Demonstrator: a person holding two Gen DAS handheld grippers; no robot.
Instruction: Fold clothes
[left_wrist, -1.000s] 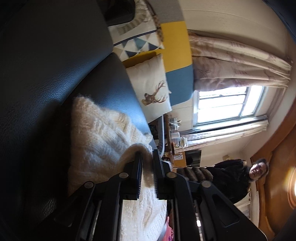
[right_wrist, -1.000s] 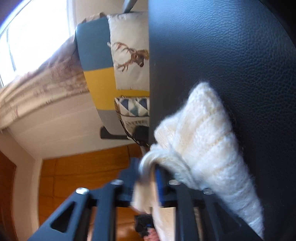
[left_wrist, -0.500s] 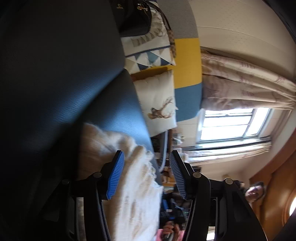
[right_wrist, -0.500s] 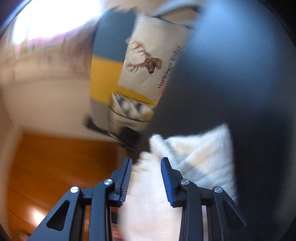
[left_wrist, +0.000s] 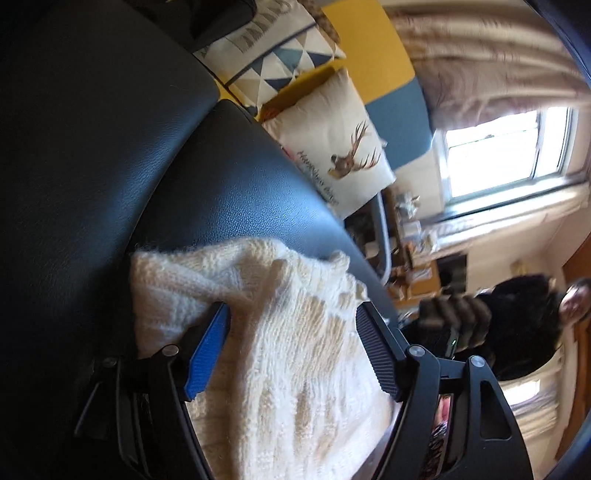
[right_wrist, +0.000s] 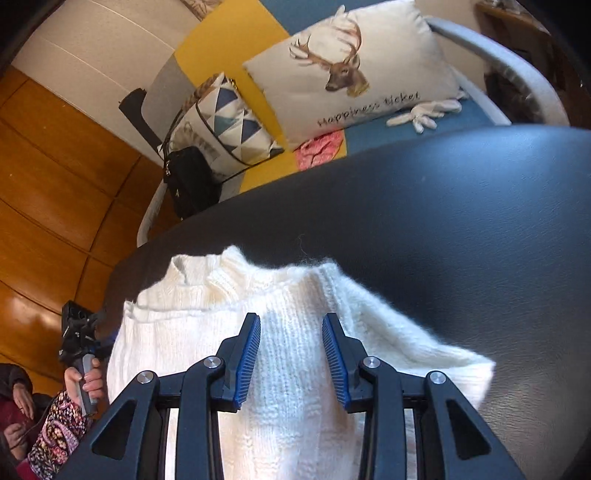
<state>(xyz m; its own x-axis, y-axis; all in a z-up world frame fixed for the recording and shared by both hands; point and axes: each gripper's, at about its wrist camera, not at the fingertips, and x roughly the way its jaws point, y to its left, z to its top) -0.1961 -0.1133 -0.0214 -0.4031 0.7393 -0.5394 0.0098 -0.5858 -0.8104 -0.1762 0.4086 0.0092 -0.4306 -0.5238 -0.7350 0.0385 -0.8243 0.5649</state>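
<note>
Garment: cream-white chunky knitted sweater (right_wrist: 280, 332) lies folded on the black leather-look tabletop (right_wrist: 461, 221), close to the rim nearest the person; its ribbed collar (right_wrist: 192, 273) shows toward the far left in the right wrist view

Lie of the garment: in the right wrist view the bundle runs lengthwise from beneath the claw away toward the collar, with a folded flap jutting out to the right; its near part is hidden under the fingers

Left claw (left_wrist: 291, 332): jaws are opening and stand wide; the knit lies beneath and between them but neither pad presses on it, so nothing is gripped

Right claw (right_wrist: 291, 332): spread partway, blue ribbed pads (right_wrist: 249, 354) on each side of a strip of knit; a clear gap shows beside both pads, so it holds nothing

Which is nearer: both hover right over the sweater; the right one sits centred on the body panel, the left one nearer a folded corner at the tabletop's rim

Relation for the coming move: the fabric lies straight ahead of and below both claws, so, as I judge it, any next fold means dipping down and pinching an edge rather than reaching sideways

Stage: judged from the compact shape, a fold looks laid down and released

Background: white cushion printed with a deer head (right_wrist: 351, 74) and a triangle-patterned cushion (right_wrist: 225, 122) rest on a seat beyond the tabletop, well apart from the work
</note>
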